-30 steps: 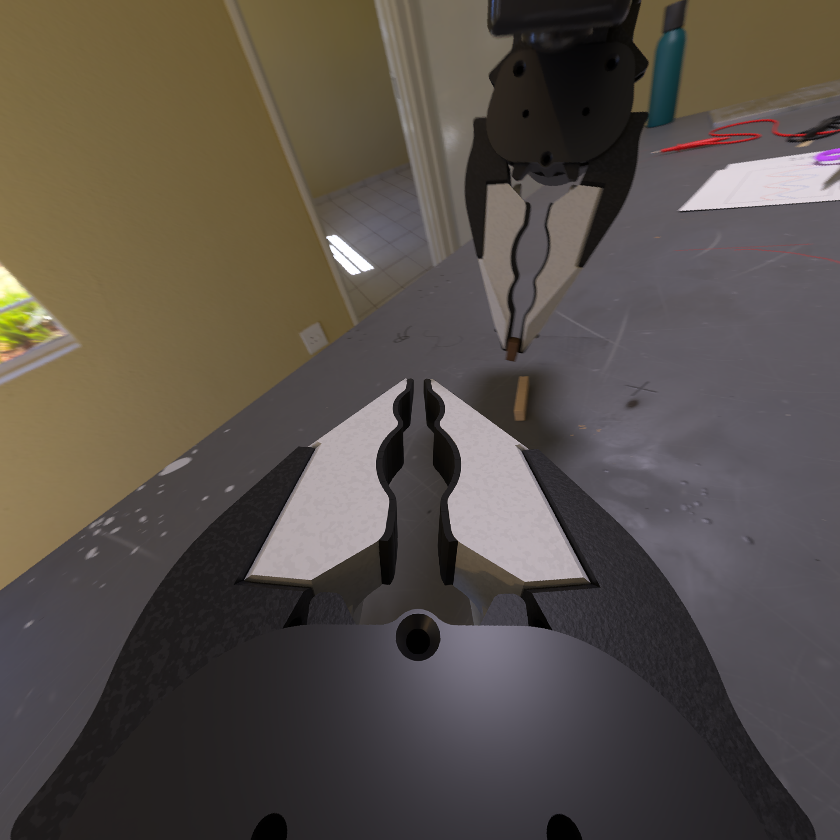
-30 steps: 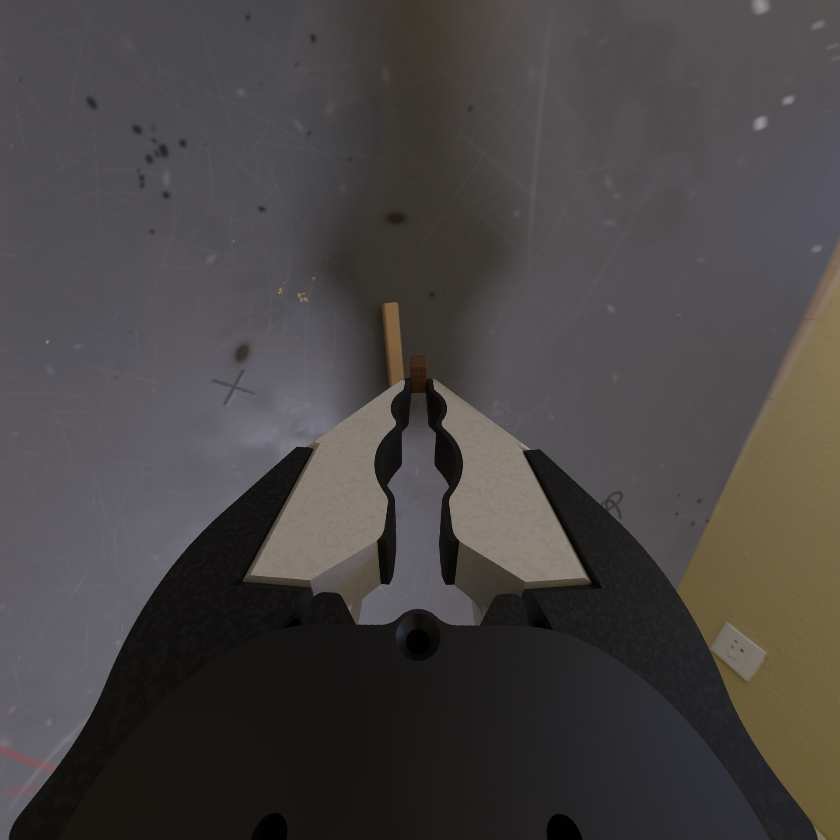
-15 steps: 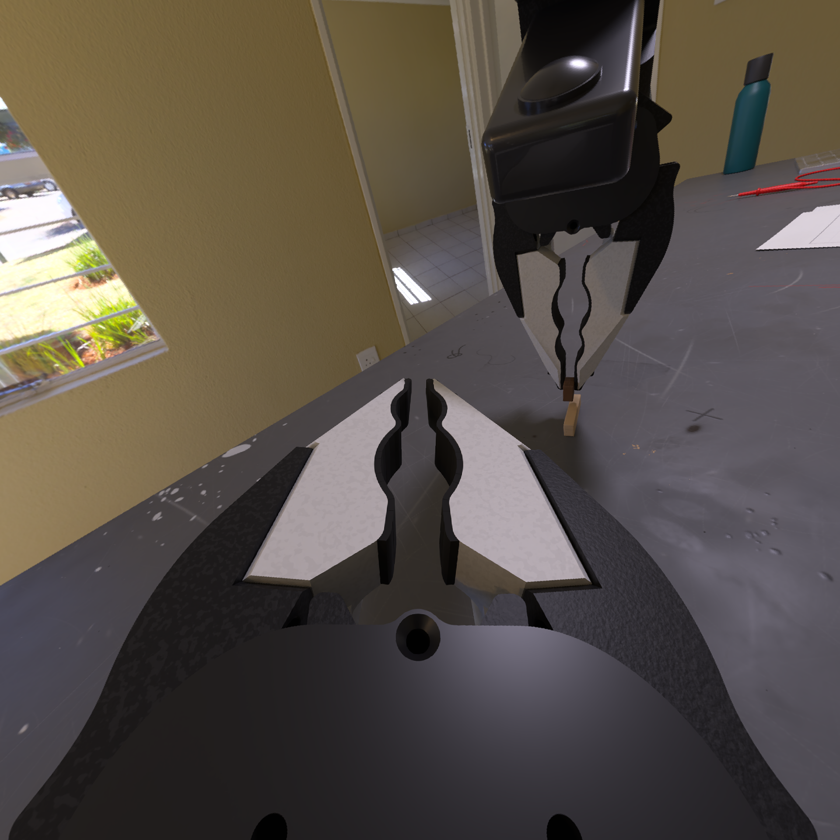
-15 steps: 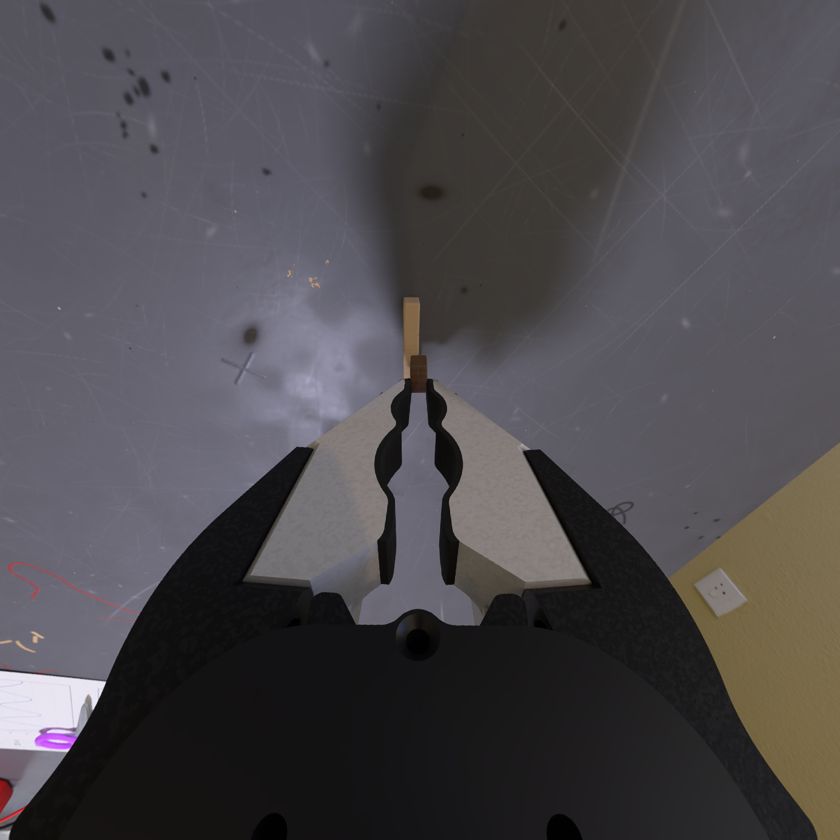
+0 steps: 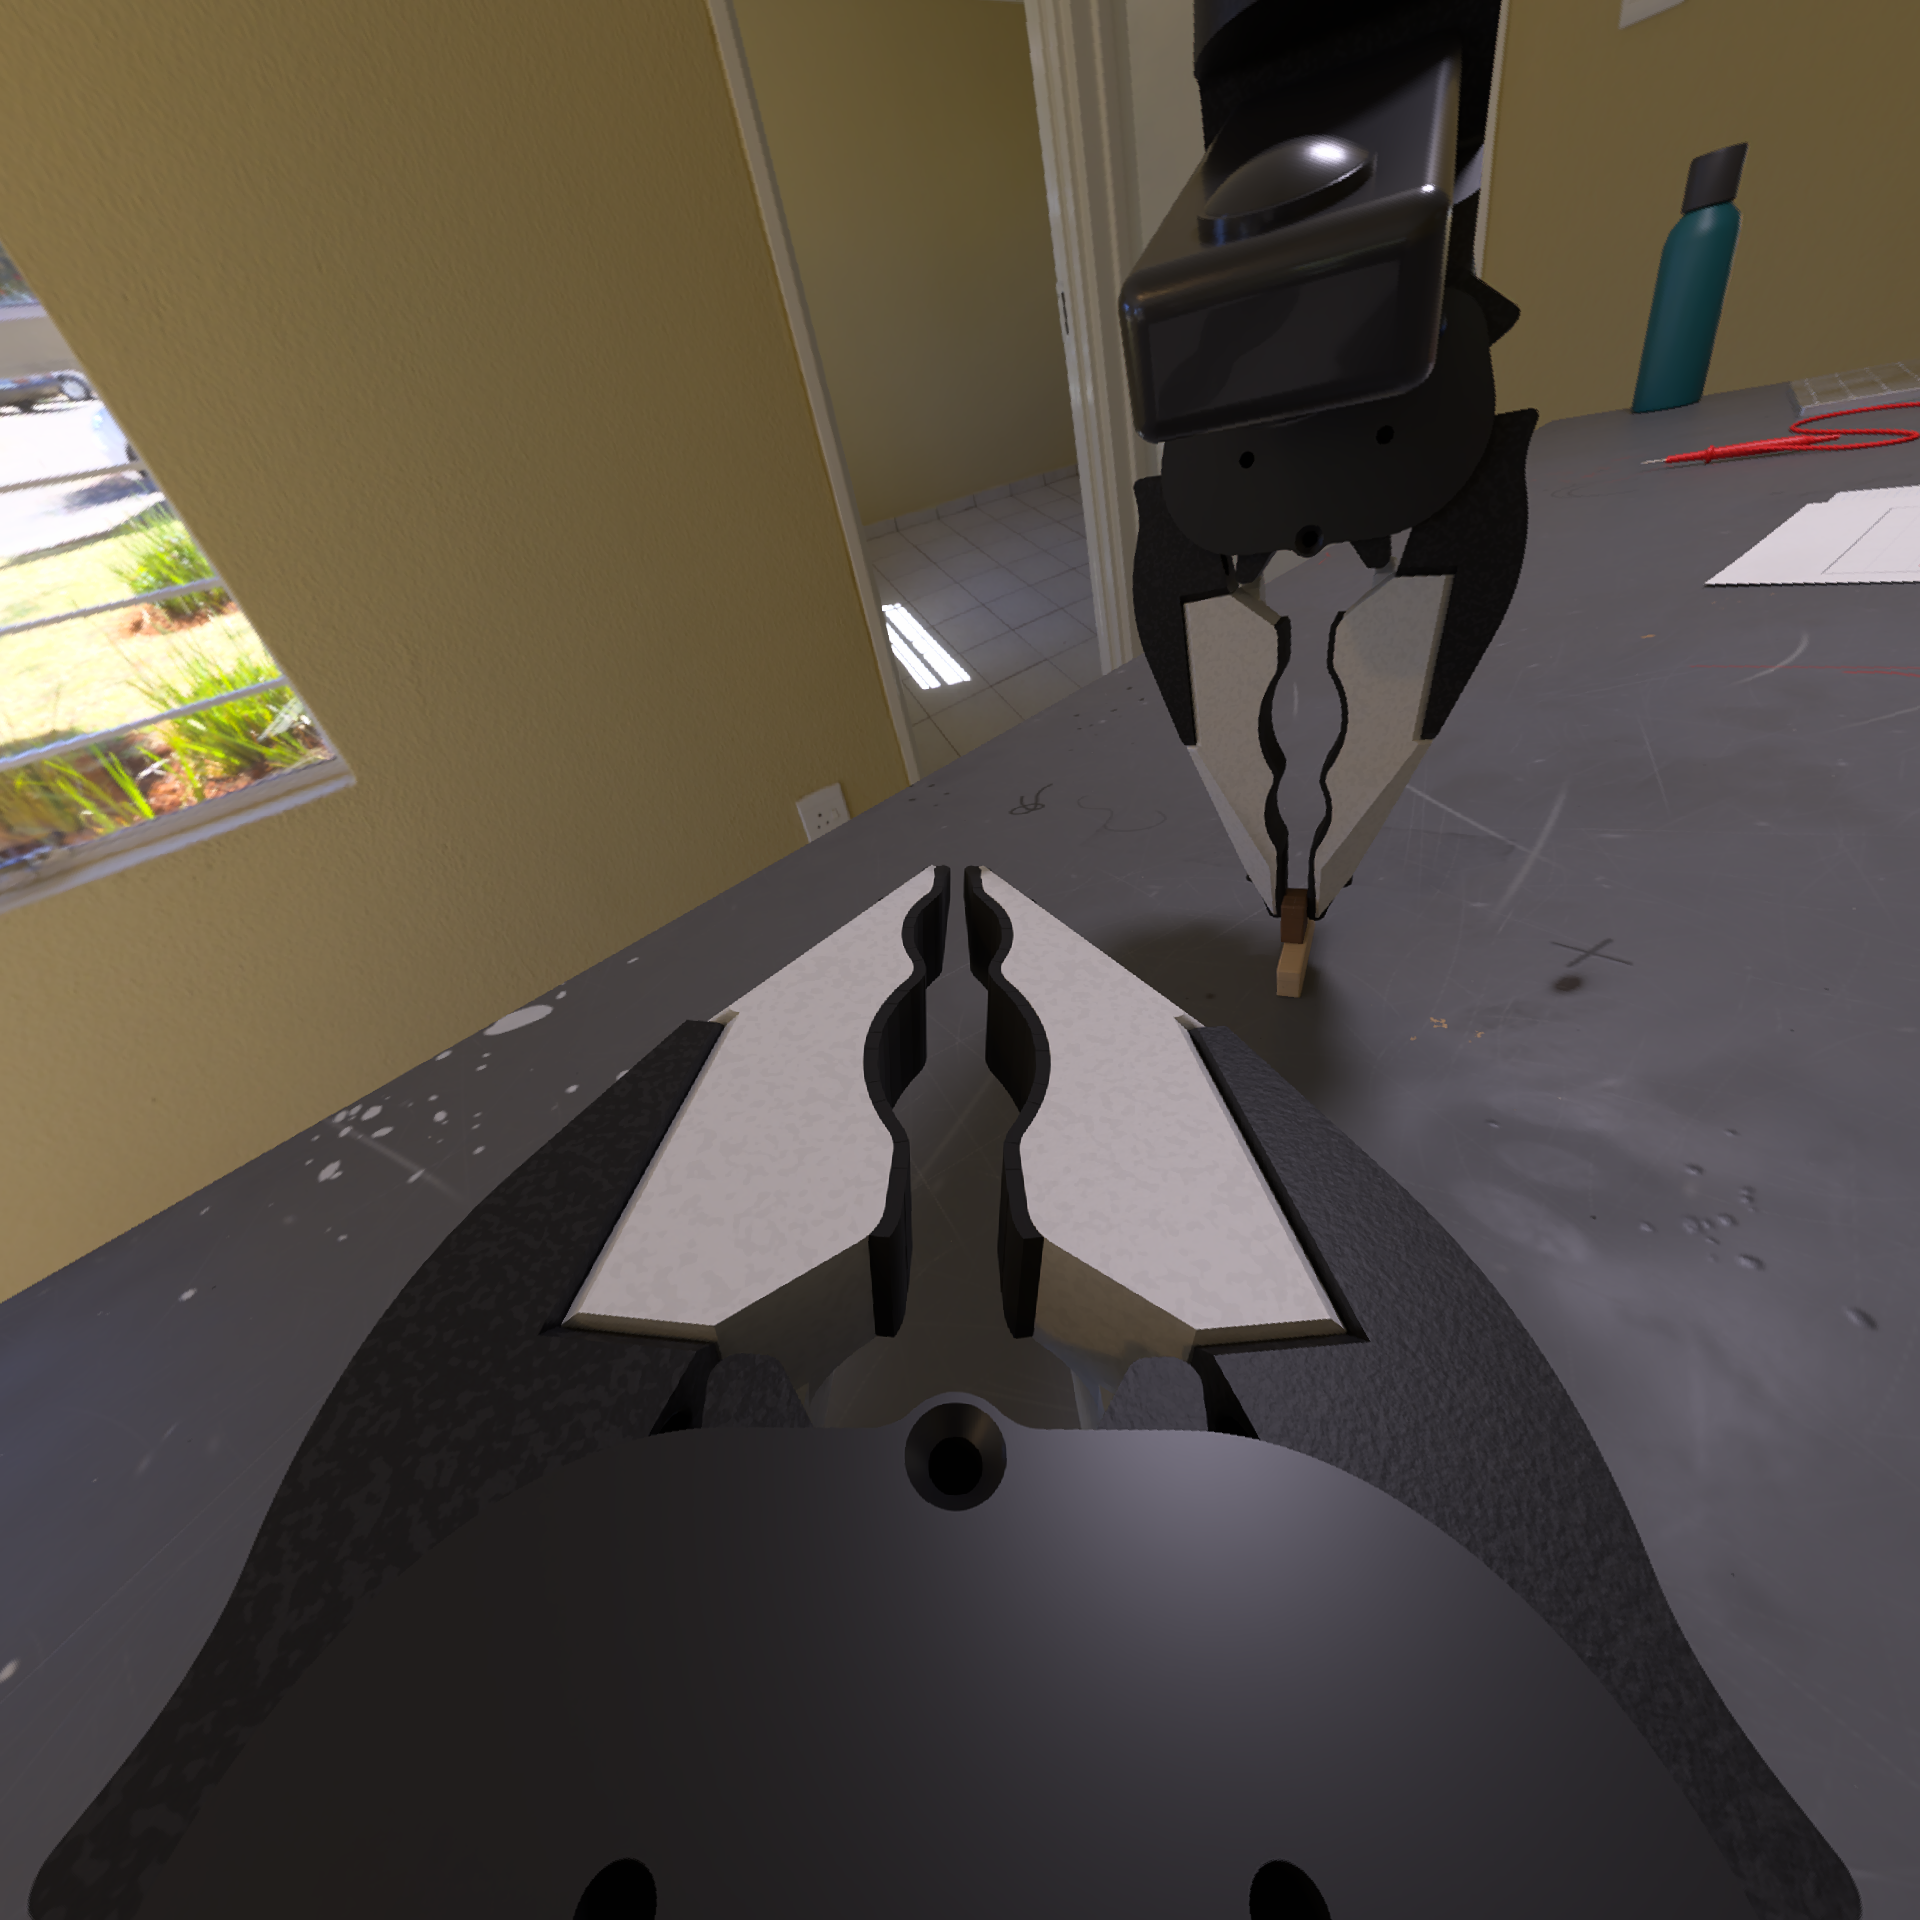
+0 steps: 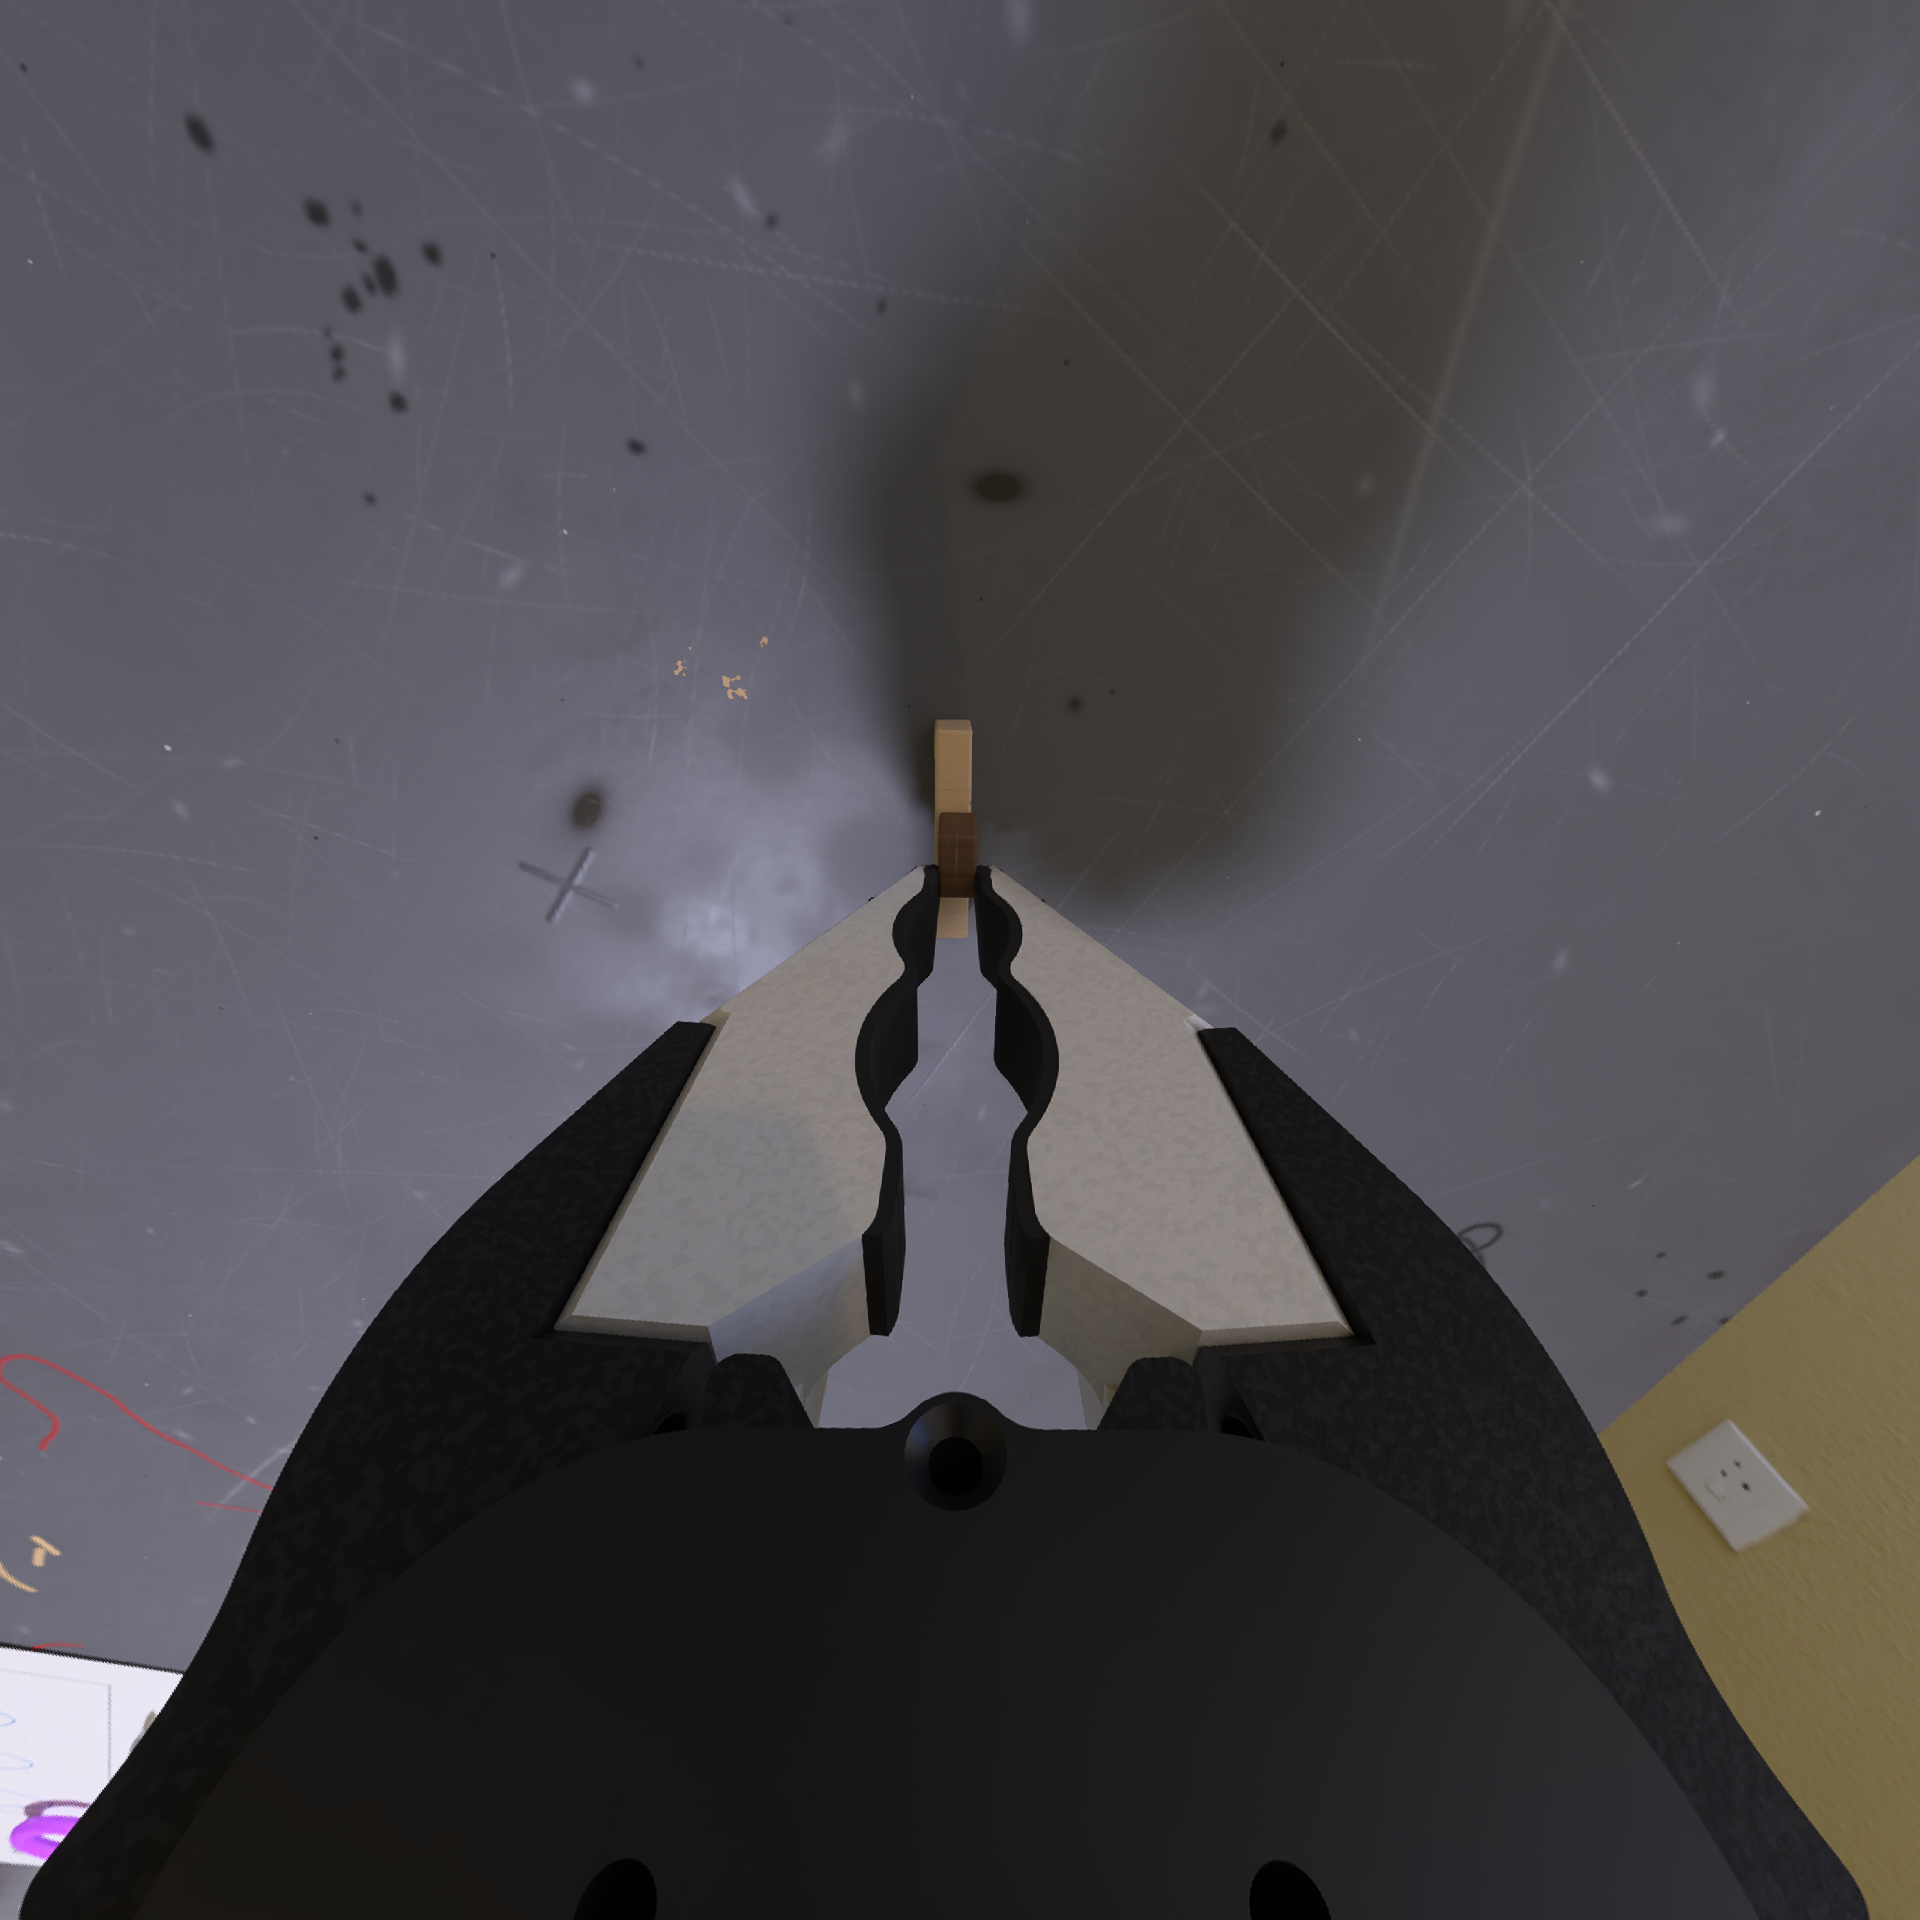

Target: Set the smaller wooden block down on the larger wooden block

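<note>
The larger, pale wooden block (image 5: 1289, 968) lies on the grey table (image 5: 1558, 1143). My right gripper (image 5: 1294, 906) points down over it and is shut on the smaller, dark brown block (image 5: 1291, 921). That block sits at the pale block's top, and I see no gap between them. In the right wrist view my right gripper (image 6: 956, 883) holds the dark block (image 6: 957, 852) at its tips. The pale block (image 6: 953, 764) runs on beyond it and shows through the jaw gap. My left gripper (image 5: 956, 883) is shut and empty, low over the table, left of the blocks.
A teal bottle (image 5: 1688, 281), a red cable (image 5: 1860, 431) and a white sheet (image 5: 1829, 545) are at the far right. The table's edge runs along a yellow wall (image 5: 468, 416) with a doorway on the left. A wall socket (image 6: 1735, 1496) shows beside the table edge.
My right gripper has come down with the dark block until it meets the pale block. My left gripper has drawn back and tilted up, so the blocks now show farther to the right.
</note>
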Controlling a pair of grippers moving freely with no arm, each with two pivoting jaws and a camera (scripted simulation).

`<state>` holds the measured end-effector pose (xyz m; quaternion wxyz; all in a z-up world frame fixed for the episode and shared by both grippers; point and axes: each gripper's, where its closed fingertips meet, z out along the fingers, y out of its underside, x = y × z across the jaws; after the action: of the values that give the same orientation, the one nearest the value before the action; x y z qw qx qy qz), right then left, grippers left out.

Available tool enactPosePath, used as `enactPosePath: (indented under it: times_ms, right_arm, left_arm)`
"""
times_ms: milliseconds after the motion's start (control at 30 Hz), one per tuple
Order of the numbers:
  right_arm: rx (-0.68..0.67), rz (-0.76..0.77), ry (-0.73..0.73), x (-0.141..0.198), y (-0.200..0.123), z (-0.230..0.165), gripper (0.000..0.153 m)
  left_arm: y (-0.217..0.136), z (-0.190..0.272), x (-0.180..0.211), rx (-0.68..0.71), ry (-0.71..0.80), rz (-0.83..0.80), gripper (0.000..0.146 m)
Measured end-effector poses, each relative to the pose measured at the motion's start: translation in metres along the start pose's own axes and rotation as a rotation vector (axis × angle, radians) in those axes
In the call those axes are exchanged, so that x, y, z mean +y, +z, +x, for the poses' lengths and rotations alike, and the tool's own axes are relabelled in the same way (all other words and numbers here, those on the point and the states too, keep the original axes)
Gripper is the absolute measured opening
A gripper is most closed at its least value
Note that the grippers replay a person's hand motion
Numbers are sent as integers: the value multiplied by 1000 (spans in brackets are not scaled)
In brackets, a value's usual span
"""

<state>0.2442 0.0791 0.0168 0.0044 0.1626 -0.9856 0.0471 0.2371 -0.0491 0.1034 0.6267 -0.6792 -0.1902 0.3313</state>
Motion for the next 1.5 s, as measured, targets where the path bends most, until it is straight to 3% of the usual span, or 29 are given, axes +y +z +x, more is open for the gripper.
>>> enactPosePath:
  times_ms: [633, 733, 833, 967, 1100, 1233, 1367, 1500]
  right_arm:
    - [35, 6, 44, 7, -12, 0, 14]
    - [119, 94, 161, 12, -30, 2, 20]
    - [236, 249, 390, 19, -44, 4, 24]
    - [343, 379, 764, 30, -38, -9, 24]
    - [482, 496, 947, 24, -31, -22, 21]
    - [512, 698, 1192, 3, -29, -23, 20]
    - [678, 772, 1263, 0, -32, -24, 20]
    - [854, 770, 1147, 5, -42, -33, 20]
  left_arm:
    - [3, 7, 3, 29, 20, -23, 3]
    - [2, 6, 2, 22, 17, -17, 3]
    - [1, 5, 2, 14, 15, -10, 3]
    - [1, 5, 1, 7, 24, -2, 3]
    - [1, 8, 0, 11, 42, 4, 3]
    - [1, 11, -1, 15, 60, 13, 3]
    - [2, 20, -4, 60, 89, 31, 6]
    - [2, 60, -14, 413, 209, 82, 16]
